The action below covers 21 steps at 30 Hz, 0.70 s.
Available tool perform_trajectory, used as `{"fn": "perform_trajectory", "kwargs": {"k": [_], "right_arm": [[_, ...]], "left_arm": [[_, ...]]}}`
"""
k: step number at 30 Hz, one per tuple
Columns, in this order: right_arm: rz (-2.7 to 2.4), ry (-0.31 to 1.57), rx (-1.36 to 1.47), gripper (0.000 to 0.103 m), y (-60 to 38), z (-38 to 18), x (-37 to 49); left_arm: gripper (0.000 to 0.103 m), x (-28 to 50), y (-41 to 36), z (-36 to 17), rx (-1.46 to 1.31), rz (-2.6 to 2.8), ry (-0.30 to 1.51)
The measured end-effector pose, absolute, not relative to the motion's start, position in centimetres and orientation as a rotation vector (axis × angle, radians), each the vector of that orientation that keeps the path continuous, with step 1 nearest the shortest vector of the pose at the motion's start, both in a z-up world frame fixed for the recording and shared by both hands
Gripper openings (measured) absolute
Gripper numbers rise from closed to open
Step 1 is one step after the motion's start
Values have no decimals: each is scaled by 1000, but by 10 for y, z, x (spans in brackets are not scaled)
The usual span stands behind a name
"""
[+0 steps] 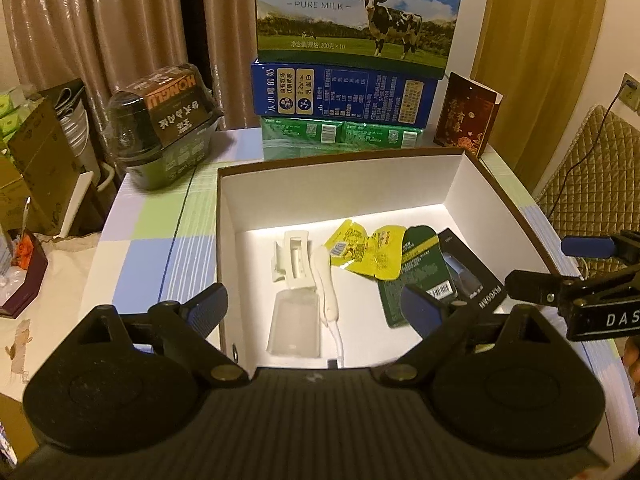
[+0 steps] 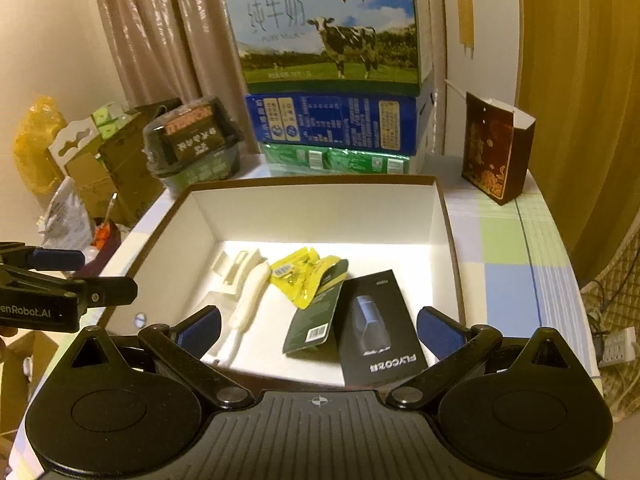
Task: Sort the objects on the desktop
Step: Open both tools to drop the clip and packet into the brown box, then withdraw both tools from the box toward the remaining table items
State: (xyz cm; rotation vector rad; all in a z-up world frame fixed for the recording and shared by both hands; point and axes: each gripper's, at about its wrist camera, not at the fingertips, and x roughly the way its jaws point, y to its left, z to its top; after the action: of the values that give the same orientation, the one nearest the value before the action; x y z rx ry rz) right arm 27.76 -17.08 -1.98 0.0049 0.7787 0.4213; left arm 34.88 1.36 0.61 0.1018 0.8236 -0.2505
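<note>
A white-lined open box [image 1: 452, 184] with a brown rim sits on the surface [image 1: 160, 236], which wears a cloth of pale green, blue and lilac checks. Inside the box, on its floor, lie a white hair claw [image 1: 291, 258], a clear plastic case [image 1: 295, 326] just nearer than it, a white cabled handle [image 1: 328, 284] beside them, yellow sachets [image 1: 362, 250] toward the middle, a dark green card [image 1: 408, 276] and a black shaver package [image 2: 376, 326] on the box's right side.

Behind the box stands a stack: a pure-milk carton [image 1: 360, 12] on a blue carton [image 1: 340, 94] on green packs [image 1: 340, 134]. Left of the stack, behind the box's left corner, is a wrapped black bowl [image 1: 168, 128]; right of the stack stands a dark red paper bag [image 2: 496, 152]. Beige curtains [image 1: 100, 20] hang behind, a golden curtain to the right, and cardboard clutter lies beyond the box's left.

The left tongs [image 1: 316, 308] hang released over the box's near edge, gripping nothing; the right tongs [image 2: 318, 330] are likewise spread wide and empty over the box's near edge.
</note>
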Motion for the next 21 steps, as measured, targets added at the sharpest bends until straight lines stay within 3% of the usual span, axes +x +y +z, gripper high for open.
{"fn": "perform_trajectory", "kwargs": {"k": [21], "right_arm": [[485, 790, -8, 101, -187, -20, 202]], "left_arm": [[94, 259, 19, 18, 64, -194, 815]]}}
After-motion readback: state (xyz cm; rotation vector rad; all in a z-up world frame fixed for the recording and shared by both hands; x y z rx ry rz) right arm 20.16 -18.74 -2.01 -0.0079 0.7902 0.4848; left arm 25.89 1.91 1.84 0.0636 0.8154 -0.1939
